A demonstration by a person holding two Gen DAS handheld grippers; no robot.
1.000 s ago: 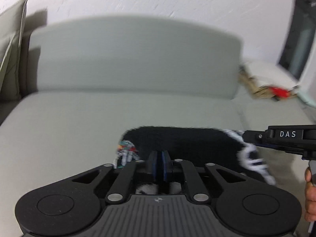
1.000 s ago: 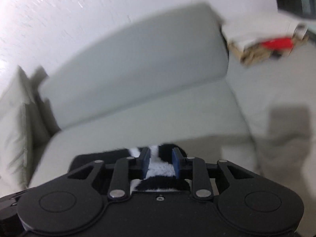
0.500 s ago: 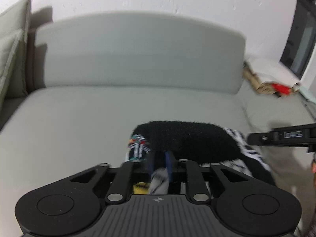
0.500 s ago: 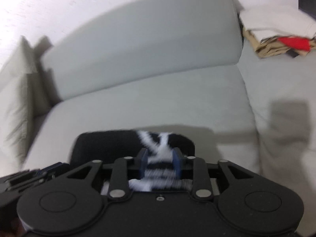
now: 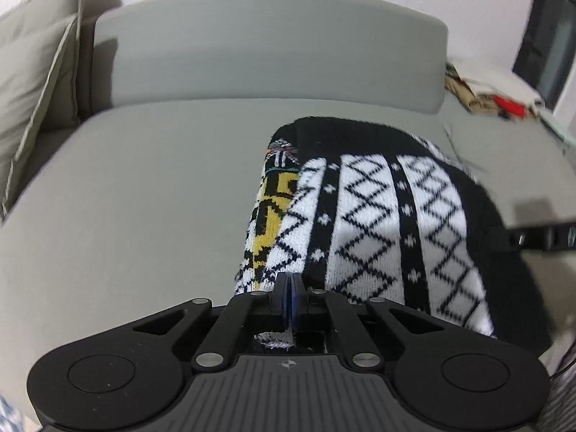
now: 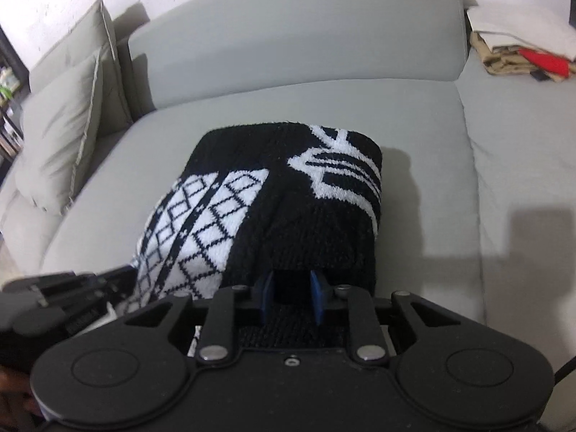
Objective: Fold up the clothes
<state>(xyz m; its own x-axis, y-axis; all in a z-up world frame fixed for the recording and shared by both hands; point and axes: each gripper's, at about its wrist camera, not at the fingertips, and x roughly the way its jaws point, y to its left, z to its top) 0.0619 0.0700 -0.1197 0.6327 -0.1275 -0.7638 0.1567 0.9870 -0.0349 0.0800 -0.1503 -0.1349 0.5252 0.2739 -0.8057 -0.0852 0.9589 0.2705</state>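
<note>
Both your grippers hold the sweater point(image 5: 378, 216) near edge over the sofa point(image 5: 144, 187): left gripper point(image 5: 288, 289) pinched tight, right gripper point(image 6: 289, 293) part-open w/ knit between. Fold looks midway; laying down and smoothing remain.

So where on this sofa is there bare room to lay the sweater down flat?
The widest bare patch is the seat cushion left of the sweater, bordered by the backrest and the loose pillow. Another bare stretch lies on the right seat section, in front of the folded pile. It is crowded at the near edge, where left claw and right claw grip the knit.
</note>
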